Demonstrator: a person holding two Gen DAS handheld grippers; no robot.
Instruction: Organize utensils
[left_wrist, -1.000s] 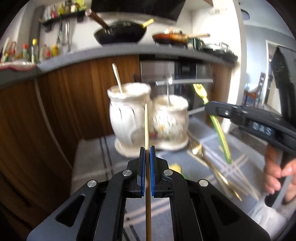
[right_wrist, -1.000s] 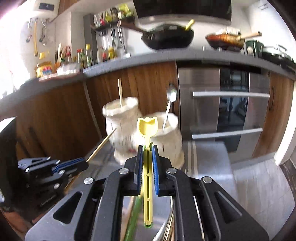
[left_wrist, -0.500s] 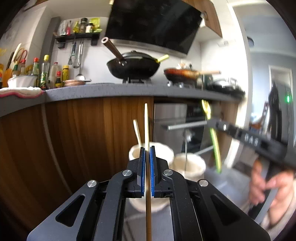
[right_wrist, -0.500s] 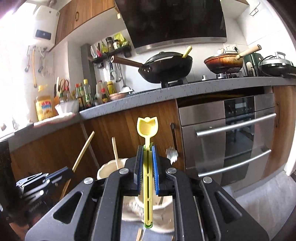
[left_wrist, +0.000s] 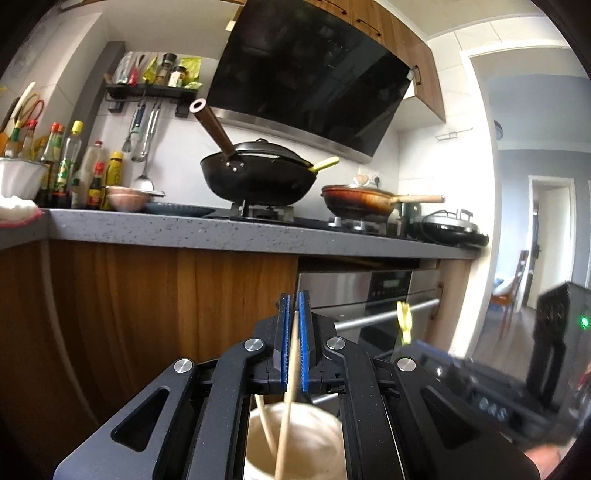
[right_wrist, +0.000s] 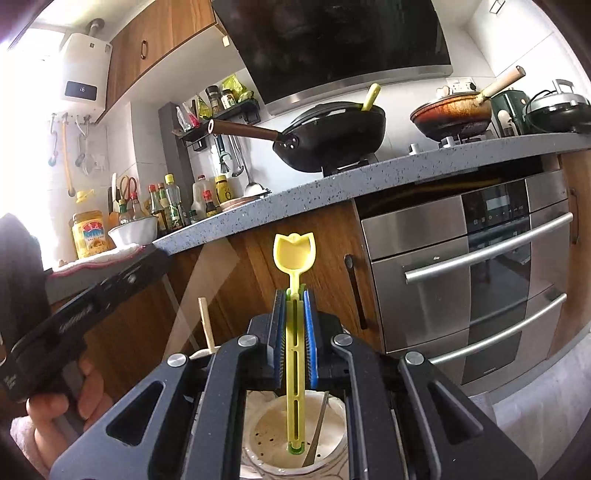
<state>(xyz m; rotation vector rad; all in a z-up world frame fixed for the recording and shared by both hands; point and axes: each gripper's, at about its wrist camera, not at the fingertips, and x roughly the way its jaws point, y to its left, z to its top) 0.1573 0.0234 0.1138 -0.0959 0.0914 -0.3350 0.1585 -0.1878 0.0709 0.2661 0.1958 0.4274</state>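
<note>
My left gripper (left_wrist: 294, 306) stands over a cream ceramic holder (left_wrist: 295, 439). A wooden chopstick (left_wrist: 290, 387) stands loose between its slightly parted jaws, its lower end down in the holder beside another chopstick (left_wrist: 265, 424). My right gripper (right_wrist: 294, 302) is shut on a yellow plastic spoon (right_wrist: 294, 254), bowl up, its handle end down inside a second cream holder (right_wrist: 295, 443) that holds a metal utensil (right_wrist: 317, 432). The right gripper's body (left_wrist: 480, 387) shows at the right of the left wrist view, the left gripper's body (right_wrist: 74, 314) at the left of the right wrist view.
Wooden cabinets and a steel oven (right_wrist: 469, 280) stand close behind the holders. Above them a grey counter (left_wrist: 221, 232) carries a black wok (left_wrist: 258, 177), a brown pan (left_wrist: 358, 201) and bottles (left_wrist: 70, 166). A doorway (left_wrist: 546, 229) opens at the right.
Both grippers have risen and tilted up over the holders. The chopstick has slid down through the left jaws into the holder; the jaws have parted slightly. The spoon's handle has gone into the second holder.
</note>
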